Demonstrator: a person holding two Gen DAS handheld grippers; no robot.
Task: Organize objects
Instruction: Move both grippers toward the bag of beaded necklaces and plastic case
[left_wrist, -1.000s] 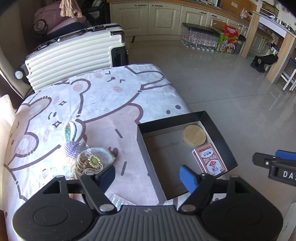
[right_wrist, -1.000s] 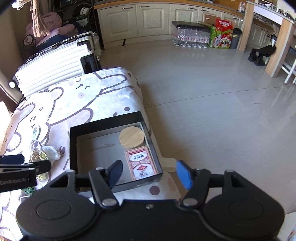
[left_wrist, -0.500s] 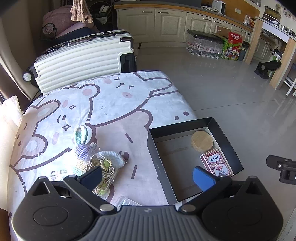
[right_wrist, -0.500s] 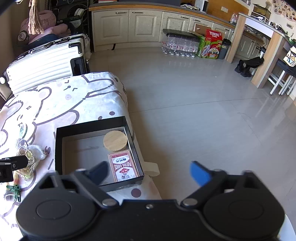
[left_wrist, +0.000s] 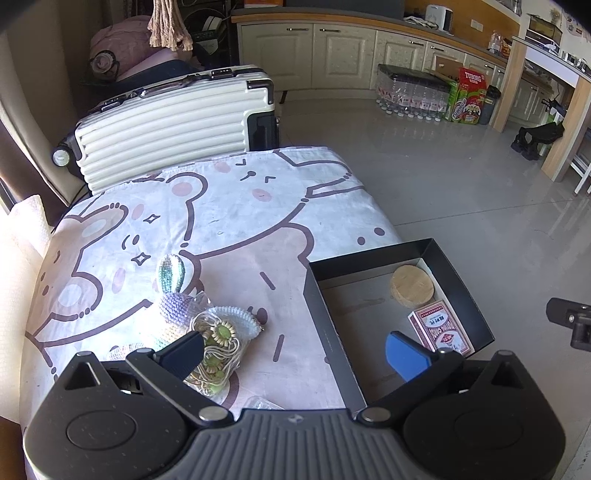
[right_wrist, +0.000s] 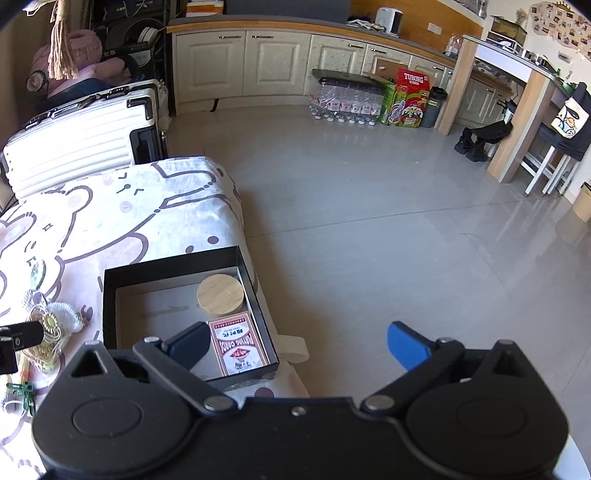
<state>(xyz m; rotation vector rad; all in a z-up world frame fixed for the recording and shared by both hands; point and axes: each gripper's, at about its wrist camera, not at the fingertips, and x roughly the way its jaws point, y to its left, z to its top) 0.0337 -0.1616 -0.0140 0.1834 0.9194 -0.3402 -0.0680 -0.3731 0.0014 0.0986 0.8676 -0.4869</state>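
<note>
Grippers are both standing spread wide with nothing between their fingers. Left gripper is hovering over the bear-print bed cover, its left finger above a heap of crocheted pieces and a beaded net pouch at 9 o'clock of the black box. Right gripper is hanging over the box's right edge and the grey floor. Inside the box a round wooden lid is lying at 12 o'clock of a red playing-card pack, the two just beside each other
</note>
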